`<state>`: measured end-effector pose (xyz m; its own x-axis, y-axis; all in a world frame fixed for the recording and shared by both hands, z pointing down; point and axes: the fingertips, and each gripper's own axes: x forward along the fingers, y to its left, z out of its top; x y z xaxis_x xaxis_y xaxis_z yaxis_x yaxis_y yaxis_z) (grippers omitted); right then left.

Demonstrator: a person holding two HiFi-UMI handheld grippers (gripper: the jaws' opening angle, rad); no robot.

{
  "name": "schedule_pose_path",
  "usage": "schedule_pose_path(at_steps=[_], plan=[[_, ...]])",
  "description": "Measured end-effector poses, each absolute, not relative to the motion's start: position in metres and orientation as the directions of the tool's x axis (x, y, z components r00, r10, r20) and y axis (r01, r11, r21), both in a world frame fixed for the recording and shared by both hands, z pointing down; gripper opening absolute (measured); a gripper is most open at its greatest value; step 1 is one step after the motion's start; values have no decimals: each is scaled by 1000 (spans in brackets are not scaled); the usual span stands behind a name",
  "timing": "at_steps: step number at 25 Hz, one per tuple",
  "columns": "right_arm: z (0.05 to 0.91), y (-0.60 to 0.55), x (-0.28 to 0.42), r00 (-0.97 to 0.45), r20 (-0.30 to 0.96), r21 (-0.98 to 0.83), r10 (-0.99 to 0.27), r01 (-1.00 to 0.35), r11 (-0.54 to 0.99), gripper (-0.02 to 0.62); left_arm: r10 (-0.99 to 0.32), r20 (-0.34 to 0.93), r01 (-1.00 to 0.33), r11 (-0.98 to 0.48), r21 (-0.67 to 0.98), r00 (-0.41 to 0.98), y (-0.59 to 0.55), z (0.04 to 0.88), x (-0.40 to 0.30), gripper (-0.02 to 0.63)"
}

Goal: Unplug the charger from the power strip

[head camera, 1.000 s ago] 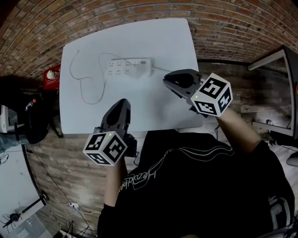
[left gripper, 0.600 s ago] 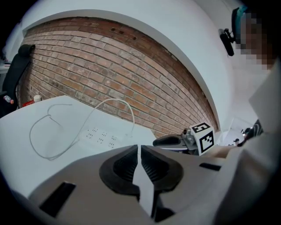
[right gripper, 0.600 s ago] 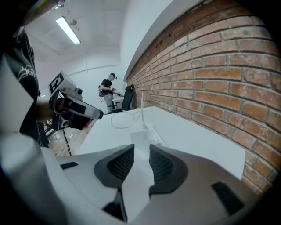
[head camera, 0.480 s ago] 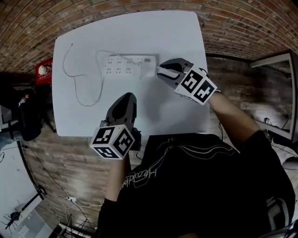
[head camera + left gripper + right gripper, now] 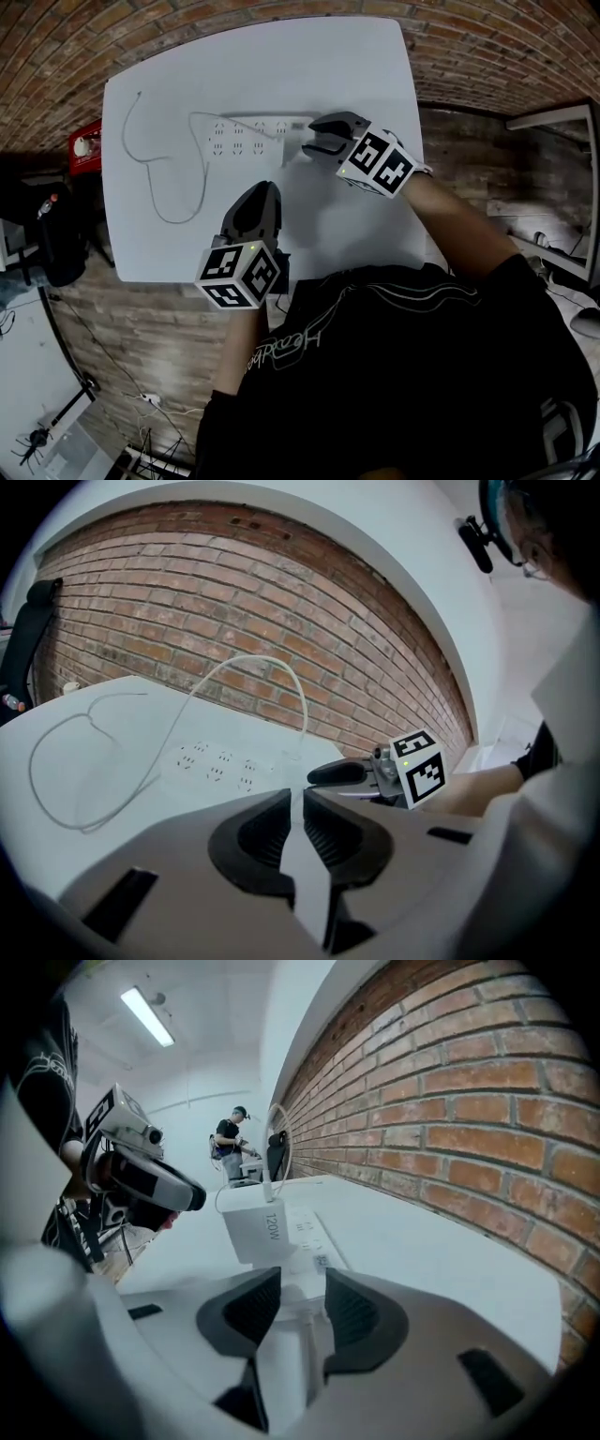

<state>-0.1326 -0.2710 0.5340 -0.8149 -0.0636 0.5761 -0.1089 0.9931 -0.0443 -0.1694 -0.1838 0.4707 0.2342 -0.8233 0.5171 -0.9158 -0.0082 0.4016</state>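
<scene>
A white power strip [image 5: 248, 134] lies on the white table [image 5: 356, 84]. At its right end stands a white charger block [image 5: 256, 1231] marked 120W, and its thin white cable [image 5: 175, 221] loops off to the left. My right gripper [image 5: 317, 142] is at the strip's right end, its jaws opening. The charger stands just beyond the right gripper [image 5: 292, 1283], and the pads press on nothing. My left gripper [image 5: 261, 199] hovers over the table's near side, shut and empty. From the left gripper [image 5: 296, 801], the strip [image 5: 214, 765] is ahead.
A brick wall runs behind the table's far edge. A red object [image 5: 84, 142] sits on the floor past the table's left edge. Bare tabletop lies between the left gripper and the strip. In the right gripper view a person [image 5: 231, 1143] stands far off in the room.
Both grippers came down toward the table. The right one moved left to the strip's right end and its jaws went from shut to wide open. The left stayed shut.
</scene>
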Motion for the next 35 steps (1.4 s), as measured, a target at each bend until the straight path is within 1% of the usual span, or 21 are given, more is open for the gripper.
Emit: schedule_pose_path(at_steps=[1, 3, 8, 14, 17, 20, 25, 28, 29, 35], plan=[[533, -272, -132, -820, 568, -50, -70, -119, 992, 116, -819, 522, -916, -11, 402, 239, -187, 472, -169, 28], [532, -272, -131, -828, 556, -47, -79, -126, 991, 115, -809, 531, -913, -17, 407, 252, -193, 475, -167, 86], [530, -272, -132, -835, 544, -40, -78, -119, 992, 115, -805, 548, -931, -15, 364, 227, -208, 480, -168, 189], [532, -271, -133, -836, 543, -49, -74, -119, 992, 117, -802, 572, -954, 6, 298, 174, -224, 489, -173, 247], [531, -271, -134, -846, 526, -52, -84, -131, 990, 115, -792, 584, -964, -21, 265, 178, -233, 493, -171, 250], [530, -271, -135, -851, 517, -54, -86, -132, 990, 114, -783, 602, -971, -8, 241, 156, -239, 499, -174, 248], [530, -273, -130, -866, 488, -56, -104, -151, 987, 114, -774, 617, -977, -12, 213, 144, -245, 504, -169, 214], [530, -273, -130, -870, 479, -56, -116, -163, 985, 114, -770, 625, -983, -14, 183, 127, -246, 505, -168, 160], [530, -273, -130, -871, 477, -56, -119, -165, 985, 114, -766, 632, -986, -16, 169, 121, -246, 505, -167, 152], [530, -272, -130, -870, 476, -59, -125, -174, 983, 114, -741, 671, -999, 9, 49, 26, -244, 503, -168, 133]])
